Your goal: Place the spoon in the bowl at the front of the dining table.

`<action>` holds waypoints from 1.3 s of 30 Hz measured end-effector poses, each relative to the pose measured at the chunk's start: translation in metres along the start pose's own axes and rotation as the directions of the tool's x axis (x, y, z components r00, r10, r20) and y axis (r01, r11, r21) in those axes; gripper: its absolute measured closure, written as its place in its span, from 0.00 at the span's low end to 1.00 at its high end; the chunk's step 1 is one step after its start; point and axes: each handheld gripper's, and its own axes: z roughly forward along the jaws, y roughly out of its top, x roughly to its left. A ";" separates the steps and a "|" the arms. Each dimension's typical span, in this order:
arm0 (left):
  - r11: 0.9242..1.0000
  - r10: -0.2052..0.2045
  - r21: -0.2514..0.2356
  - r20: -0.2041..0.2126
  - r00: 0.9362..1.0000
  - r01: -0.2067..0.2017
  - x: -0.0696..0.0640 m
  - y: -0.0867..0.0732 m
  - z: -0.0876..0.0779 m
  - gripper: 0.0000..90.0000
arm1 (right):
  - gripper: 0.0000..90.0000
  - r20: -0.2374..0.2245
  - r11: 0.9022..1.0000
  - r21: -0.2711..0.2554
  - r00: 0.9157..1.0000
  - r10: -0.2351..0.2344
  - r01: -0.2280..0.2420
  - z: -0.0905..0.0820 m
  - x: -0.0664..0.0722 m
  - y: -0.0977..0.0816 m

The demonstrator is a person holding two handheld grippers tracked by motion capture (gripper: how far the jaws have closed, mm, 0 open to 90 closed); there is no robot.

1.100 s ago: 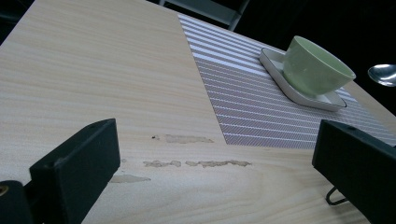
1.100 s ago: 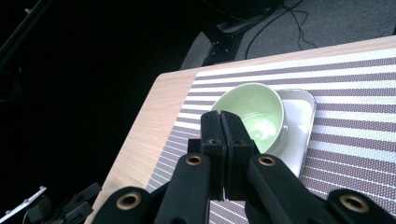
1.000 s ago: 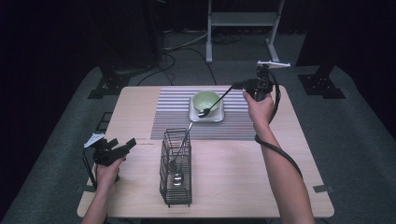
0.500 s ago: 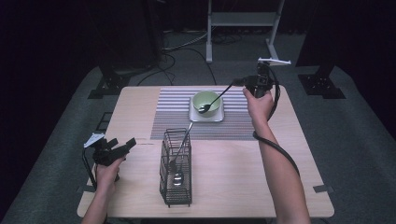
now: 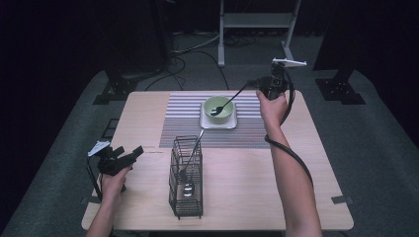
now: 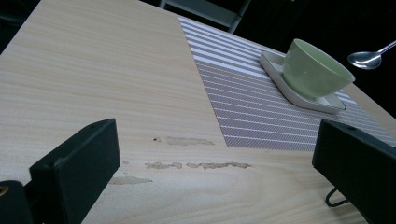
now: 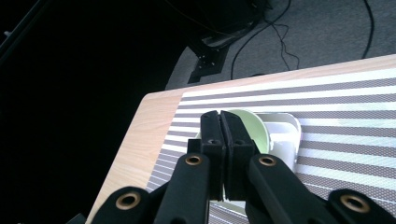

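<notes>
Clenched right gripper (image 5: 257, 90) on the far tip of the spoon (image 5: 228, 101), handle pinched thin between jaws pressed nearly flat together. Hung the scoop end out long and low over the bowl (image 6: 313, 70), clear of the rim as seen from the left gripper view. Sat the bowl on a small white plate (image 5: 232, 123) on the striped mat (image 5: 183, 123), well apart from the wire basket (image 5: 187, 197) nearer the front of the table (image 5: 257, 192).

Likely trouble: so slim a hold so far from the heavy end. Could have let the spoon swivel or slide between the pads, dropping the scoop onto the rim with a knock. Might have tipped the bowl or pushed it off the plate if lowered off-centre or swept sideways. Could also have lost the spoon altogether on any quick turn of the wrist.

No help at hand from the left gripper (image 5: 131, 155): jaws spread wide, holding nothing, low at the left edge of the table.
</notes>
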 end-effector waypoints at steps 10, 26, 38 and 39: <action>1.000 -0.001 -0.001 0.000 1.000 0.001 0.001 0.000 0.000 0.00 | 0.98 0.029 1.000 -0.013 0.999 0.029 -0.028 0.004 -0.015 -0.001; 1.000 -0.004 -0.004 0.000 1.000 0.004 0.001 0.000 -0.001 0.00 | 0.98 0.061 0.998 -0.034 0.996 0.057 -0.055 0.007 -0.025 -0.005; 1.000 -0.004 -0.004 0.001 1.000 0.004 0.001 0.000 -0.001 0.00 | 0.98 0.072 0.997 -0.032 0.995 0.071 -0.069 0.013 -0.034 -0.011; 1.000 -0.004 -0.003 0.001 1.000 0.004 0.001 0.000 -0.001 0.00 | 0.98 0.072 0.997 -0.031 0.995 0.072 -0.070 0.013 -0.035 -0.012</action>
